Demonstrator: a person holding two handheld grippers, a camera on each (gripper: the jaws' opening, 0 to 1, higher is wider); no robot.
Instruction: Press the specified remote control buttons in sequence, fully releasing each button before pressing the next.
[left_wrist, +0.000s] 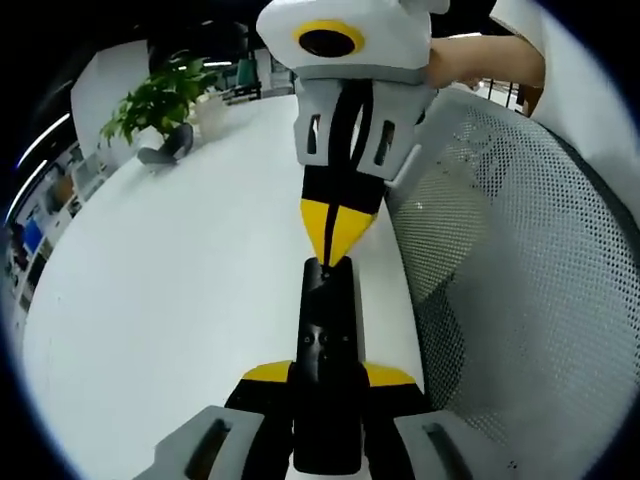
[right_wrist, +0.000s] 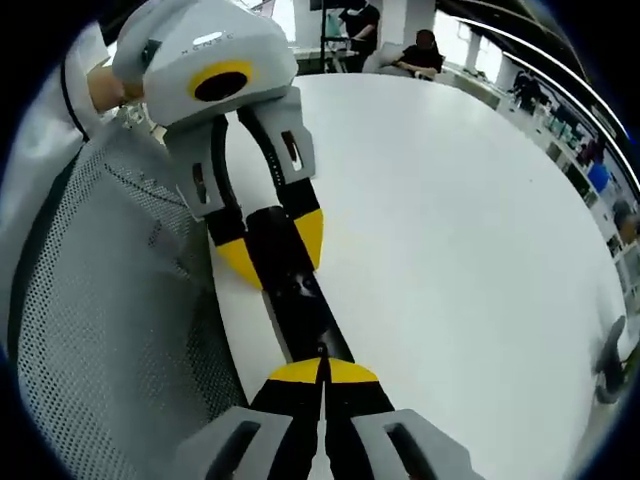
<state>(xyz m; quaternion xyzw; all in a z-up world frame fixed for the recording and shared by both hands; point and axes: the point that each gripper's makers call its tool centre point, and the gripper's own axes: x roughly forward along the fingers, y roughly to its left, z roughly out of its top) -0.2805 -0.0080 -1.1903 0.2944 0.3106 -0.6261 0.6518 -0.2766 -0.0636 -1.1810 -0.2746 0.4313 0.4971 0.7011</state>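
Note:
A long black remote control (left_wrist: 325, 335) lies lengthwise over the edge of the white table (left_wrist: 180, 280). My left gripper (left_wrist: 328, 376) is shut on the remote's near end, one yellow tip on each side. My right gripper (left_wrist: 331, 250) comes down from the top with its yellow tips closed together, its point touching the remote's far end. In the right gripper view, my right gripper (right_wrist: 322, 368) has both jaws pressed together, tip on the remote (right_wrist: 300, 295). The left gripper (right_wrist: 278, 245) clamps the remote's other end there.
A grey mesh chair back (left_wrist: 510, 280) stands right beside the table edge and also shows as the mesh chair (right_wrist: 110, 300). A potted plant (left_wrist: 160, 100) and a grey object (left_wrist: 165, 150) sit at the far side. A person's hand (left_wrist: 480, 60) holds the right gripper.

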